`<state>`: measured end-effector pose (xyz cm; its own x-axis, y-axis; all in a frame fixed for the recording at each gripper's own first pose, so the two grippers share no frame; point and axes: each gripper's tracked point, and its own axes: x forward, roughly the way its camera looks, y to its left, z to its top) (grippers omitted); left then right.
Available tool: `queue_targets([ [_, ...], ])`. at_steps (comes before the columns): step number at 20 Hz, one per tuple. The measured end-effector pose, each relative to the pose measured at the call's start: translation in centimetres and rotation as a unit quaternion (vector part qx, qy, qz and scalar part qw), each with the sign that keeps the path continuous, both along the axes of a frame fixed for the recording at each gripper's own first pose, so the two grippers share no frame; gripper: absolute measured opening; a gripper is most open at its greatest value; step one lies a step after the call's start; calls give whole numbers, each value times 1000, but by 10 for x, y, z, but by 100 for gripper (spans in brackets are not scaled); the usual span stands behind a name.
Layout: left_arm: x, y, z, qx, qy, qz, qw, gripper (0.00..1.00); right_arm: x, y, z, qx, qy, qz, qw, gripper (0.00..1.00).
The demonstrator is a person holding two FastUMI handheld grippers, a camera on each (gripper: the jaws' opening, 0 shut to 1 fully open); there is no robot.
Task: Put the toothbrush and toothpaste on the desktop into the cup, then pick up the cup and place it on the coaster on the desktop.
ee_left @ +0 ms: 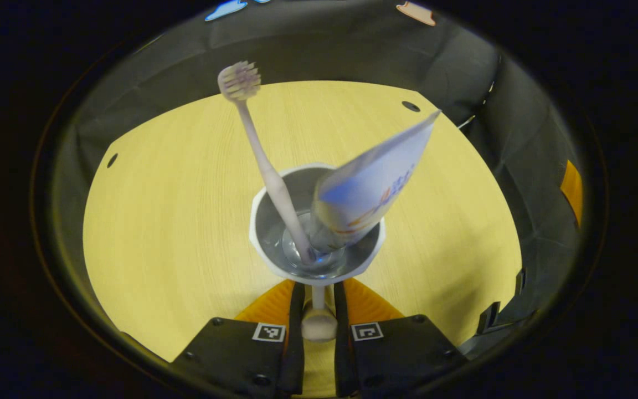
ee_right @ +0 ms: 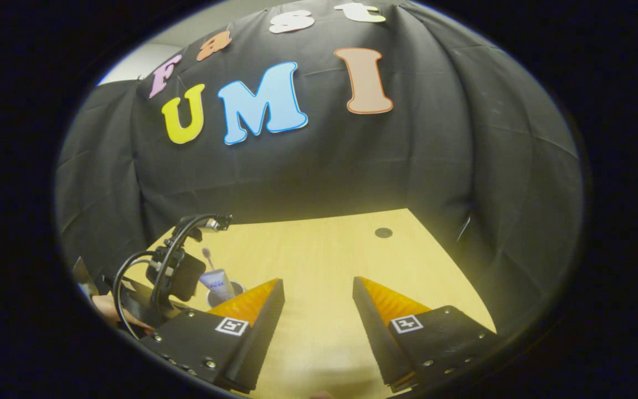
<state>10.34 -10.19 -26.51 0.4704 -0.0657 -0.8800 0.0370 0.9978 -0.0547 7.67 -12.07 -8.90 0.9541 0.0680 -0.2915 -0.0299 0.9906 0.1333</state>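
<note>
A white cup (ee_left: 253, 230) sits just past my left gripper (ee_left: 319, 292), which is shut on its knobbed handle (ee_left: 319, 326). Inside the cup a pale toothbrush (ee_left: 266, 166) stands head up and leans left. A white and blue toothpaste tube (ee_left: 369, 183) leans right beside it. The cup appears to hang a little above the yellow wooden desktop (ee_left: 175, 210). In the right gripper view, my right gripper (ee_right: 318, 285) stands open and holds nothing, low over the desktop (ee_right: 324, 249). Far to its left are the cup (ee_right: 238, 287), the toothpaste (ee_right: 216, 280) and the toothbrush (ee_right: 207, 256).
Black cloth walls close in the desktop at the back and sides. Small dark holes (ee_left: 410, 106) (ee_right: 383, 232) mark the tabletop near its far edge. A hand (ee_right: 106, 307) and black cables (ee_right: 186, 227) sit at the left gripper's body.
</note>
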Motion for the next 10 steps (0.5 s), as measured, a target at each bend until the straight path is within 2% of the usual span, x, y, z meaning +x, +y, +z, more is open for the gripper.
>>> queue_targets([
  [7, -2, -8, 8, -16, -21, 10, 1000, 36, -6, -2, 11, 0, -14, 3, 1000, 78],
  [10, -7, -17, 21, -36, -49, 12, 998, 55, -11, -1, 17, -7, -23, 9, 1000, 78],
])
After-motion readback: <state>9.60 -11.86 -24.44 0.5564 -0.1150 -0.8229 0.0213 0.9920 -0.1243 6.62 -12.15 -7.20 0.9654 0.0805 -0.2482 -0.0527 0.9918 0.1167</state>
